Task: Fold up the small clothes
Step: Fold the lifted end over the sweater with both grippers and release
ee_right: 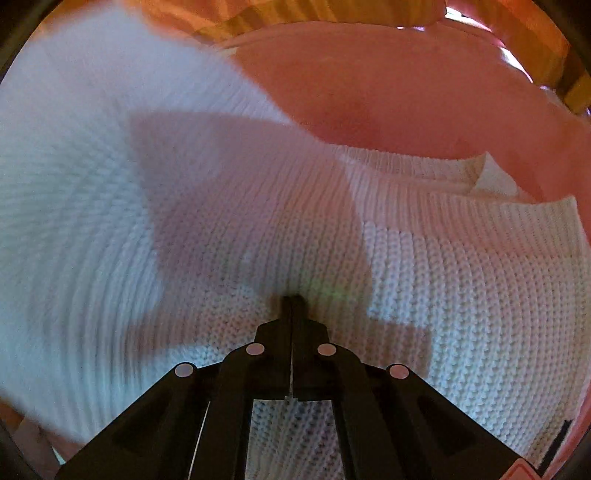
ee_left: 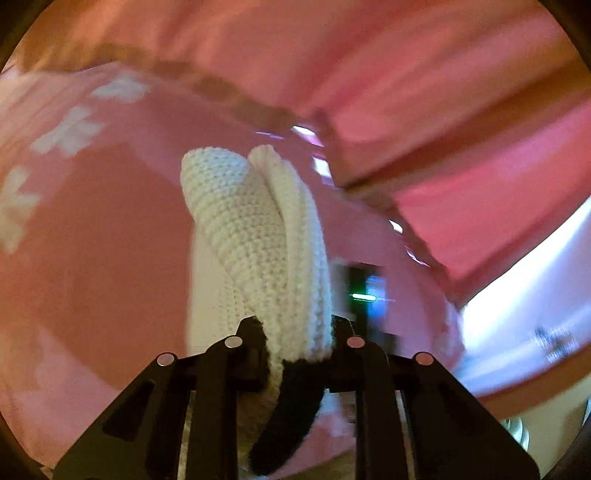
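Observation:
A white knit sweater [ee_right: 424,266] lies spread on a pink cloth surface [ee_right: 369,85], its ribbed neck opening at the right. My right gripper [ee_right: 293,301] is shut and empty, its tips just above or touching the knit. In the left wrist view my left gripper [ee_left: 295,332] is shut on a folded white knit sleeve [ee_left: 251,229] with a black trim [ee_left: 291,406]. The sleeve hangs lifted between the fingers, above the pink surface.
The pink cloth [ee_left: 110,240] carries white patterned marks [ee_left: 66,133] at the left. Pink folds [ee_left: 461,129] rise behind. A bright white area [ee_left: 535,295] lies at the right. A striped orange-yellow fabric [ee_right: 258,14] runs along the far edge.

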